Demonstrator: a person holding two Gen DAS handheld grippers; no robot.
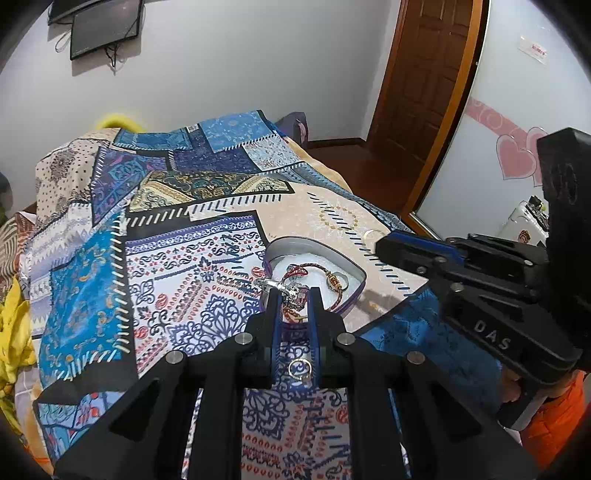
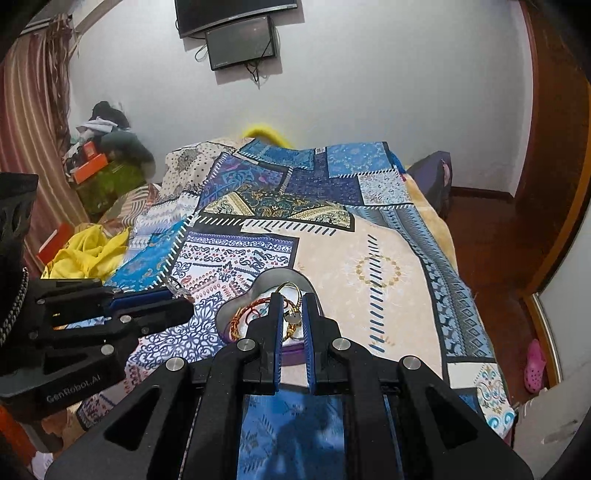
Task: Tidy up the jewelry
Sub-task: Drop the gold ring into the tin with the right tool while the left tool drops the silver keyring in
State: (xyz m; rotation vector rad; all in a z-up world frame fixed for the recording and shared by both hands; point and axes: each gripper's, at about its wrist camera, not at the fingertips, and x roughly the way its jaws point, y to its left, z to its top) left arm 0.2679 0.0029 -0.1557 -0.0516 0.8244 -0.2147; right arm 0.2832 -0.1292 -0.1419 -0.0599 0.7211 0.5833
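Note:
A heart-shaped tin (image 1: 354,267) with white lining lies on the patterned bedspread; it also shows in the right wrist view (image 2: 275,277). A red braided bracelet (image 1: 317,275) lies in it. My left gripper (image 1: 294,293) is shut on a silver ring-like piece (image 1: 286,288) at the tin's near rim. My right gripper (image 2: 292,301) is shut on a gold bangle (image 2: 290,290) held over the tin. A small gold ring (image 1: 300,368) lies on the bedspread under my left gripper. Another gold ring (image 1: 371,234) lies beyond the tin.
The bedspread (image 2: 369,243) covers the bed. Yellow cloth (image 2: 86,253) lies at the left edge. A wooden floor (image 2: 491,243), a door (image 1: 424,74) and a pink shoe (image 2: 534,365) are on the right. Screens (image 2: 240,33) hang on the far wall.

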